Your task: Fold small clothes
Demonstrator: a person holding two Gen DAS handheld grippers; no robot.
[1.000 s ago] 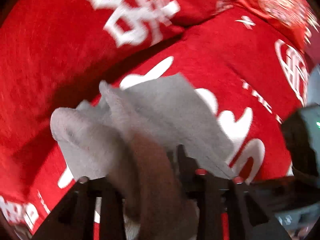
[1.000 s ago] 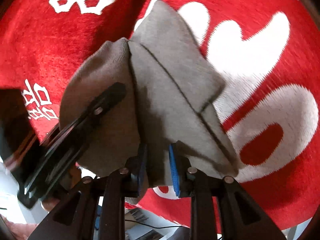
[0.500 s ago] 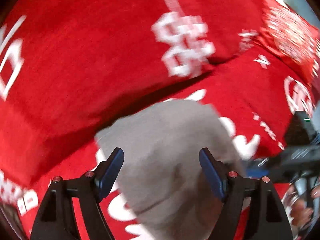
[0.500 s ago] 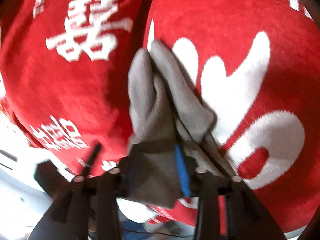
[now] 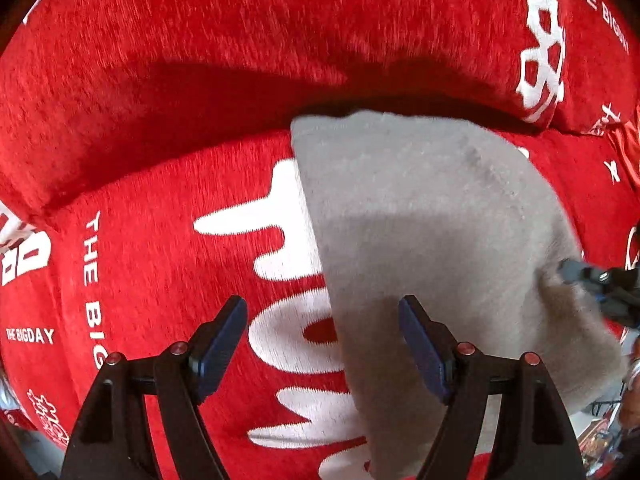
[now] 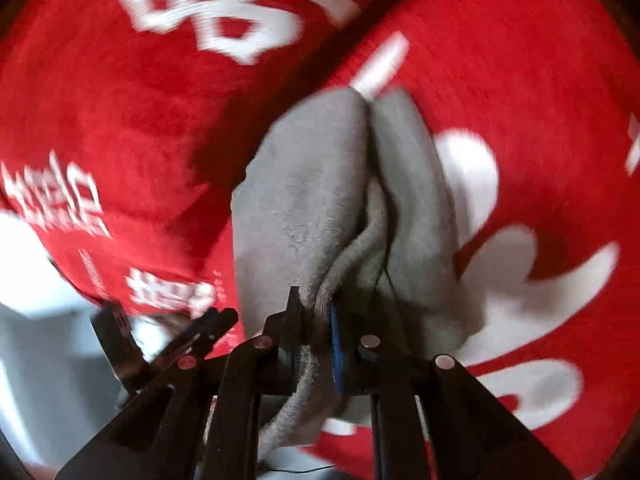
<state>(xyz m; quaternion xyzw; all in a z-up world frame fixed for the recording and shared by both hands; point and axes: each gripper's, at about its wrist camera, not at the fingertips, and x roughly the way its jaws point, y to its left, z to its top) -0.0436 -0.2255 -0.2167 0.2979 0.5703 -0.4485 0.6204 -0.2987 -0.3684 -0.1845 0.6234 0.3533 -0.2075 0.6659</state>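
Two grippers share the gray cloth (image 5: 432, 216): the right gripper (image 6: 316, 336) has just closed its jaws on a bunched edge to hold it up, while the left gripper (image 5: 322, 336) waits with open jaws, touching nothing, over the red blanket (image 5: 160, 272).

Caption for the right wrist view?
Right gripper pinches a folded grey cloth over a red cover with white lettering.

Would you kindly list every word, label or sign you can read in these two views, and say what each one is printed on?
"THE BIGDAY": white print on the red cover, lower left of the left wrist view.
"THE BIG...": vertical, same cover, cut off by the left gripper.
"THE BIGDAY": top right corner of that view, last letters unclear.
Large white characters and letters: partly hidden by the grey garment, unreadable.
Right wrist view: all print blurred.
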